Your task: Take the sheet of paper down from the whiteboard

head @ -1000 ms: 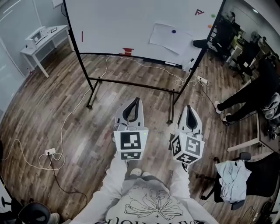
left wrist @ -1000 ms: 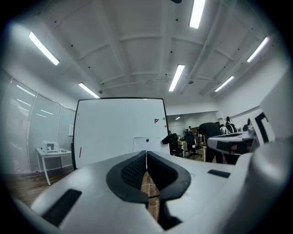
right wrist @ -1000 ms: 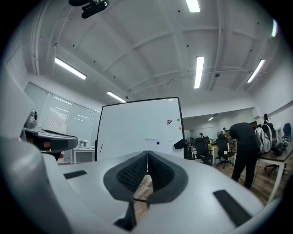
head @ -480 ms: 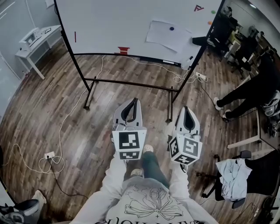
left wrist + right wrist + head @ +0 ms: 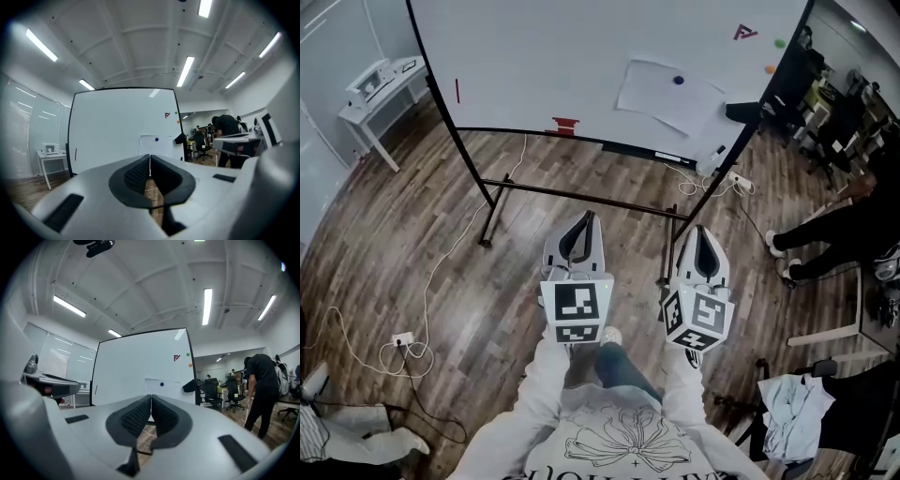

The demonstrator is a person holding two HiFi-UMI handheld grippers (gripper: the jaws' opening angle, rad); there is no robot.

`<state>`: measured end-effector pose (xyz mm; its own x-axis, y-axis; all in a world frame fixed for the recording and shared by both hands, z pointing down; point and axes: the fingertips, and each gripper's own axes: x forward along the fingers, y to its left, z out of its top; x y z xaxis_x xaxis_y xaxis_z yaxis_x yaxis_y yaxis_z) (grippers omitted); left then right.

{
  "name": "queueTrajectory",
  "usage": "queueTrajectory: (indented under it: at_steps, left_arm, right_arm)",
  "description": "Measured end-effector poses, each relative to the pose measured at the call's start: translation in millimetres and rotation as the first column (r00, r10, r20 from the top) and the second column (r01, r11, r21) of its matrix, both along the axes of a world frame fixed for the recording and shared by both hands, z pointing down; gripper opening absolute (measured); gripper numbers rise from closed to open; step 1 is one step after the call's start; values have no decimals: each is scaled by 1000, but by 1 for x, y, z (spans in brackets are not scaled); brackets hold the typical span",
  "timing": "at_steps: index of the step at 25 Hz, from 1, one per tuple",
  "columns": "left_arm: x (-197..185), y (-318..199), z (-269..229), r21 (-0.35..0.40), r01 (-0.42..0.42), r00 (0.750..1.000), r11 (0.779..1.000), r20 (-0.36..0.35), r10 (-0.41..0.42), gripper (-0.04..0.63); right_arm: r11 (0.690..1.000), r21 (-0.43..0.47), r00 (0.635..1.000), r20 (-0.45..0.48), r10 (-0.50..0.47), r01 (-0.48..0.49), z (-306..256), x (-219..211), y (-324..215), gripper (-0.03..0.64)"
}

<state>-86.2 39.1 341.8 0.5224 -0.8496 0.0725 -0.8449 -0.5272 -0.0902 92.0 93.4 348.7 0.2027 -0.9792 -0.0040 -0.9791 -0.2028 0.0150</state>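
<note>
A white sheet of paper [image 5: 670, 95] hangs on the whiteboard [image 5: 581, 56], pinned by a blue magnet [image 5: 679, 81]. The same sheet of paper [image 5: 157, 145] shows ahead in the left gripper view, and as a sheet of paper [image 5: 161, 385] in the right gripper view. My left gripper [image 5: 587, 217] and right gripper [image 5: 698, 231] are held side by side in front of me, both shut and empty. Both point level at the board, still well short of it.
The board stands on a black frame [image 5: 581, 197] with feet on the wood floor. A cable [image 5: 441, 272] runs across the floor on the left. A white table [image 5: 380, 89] is at far left. A person [image 5: 825, 234] stands at right, near chairs and desks.
The whiteboard and its frame have drawn nearer in the head view. Both grippers stay shut and side by side.
</note>
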Motion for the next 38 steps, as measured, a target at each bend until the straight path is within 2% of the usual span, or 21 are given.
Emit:
queueTrajectory:
  at_steps: [10, 20, 26, 33, 38]
  left_arm:
    - [69, -104, -17, 36, 41, 999, 999, -12, -41, 6]
    - [108, -175, 2, -15, 59, 998, 998, 2, -59, 8]
    - [125, -232, 6, -17, 55, 998, 998, -23, -55, 8]
    - [146, -311, -2, -7, -3, 999, 1000, -46, 3, 8]
    - [155, -363, -9, 15, -45, 999, 999, -28, 46, 8]
  right_arm:
    - [998, 28, 999, -26, -47, 48, -16, 69, -119, 3]
    - [998, -15, 998, -17, -55, 54, 5, 109, -186, 3]
    - [999, -11, 998, -45, -36, 36, 5, 130, -234, 3]
    - [1000, 16, 998, -62, 13, -12, -7, 153, -304, 3]
    - [999, 17, 996, -82, 38, -37, -13, 160, -348, 5]
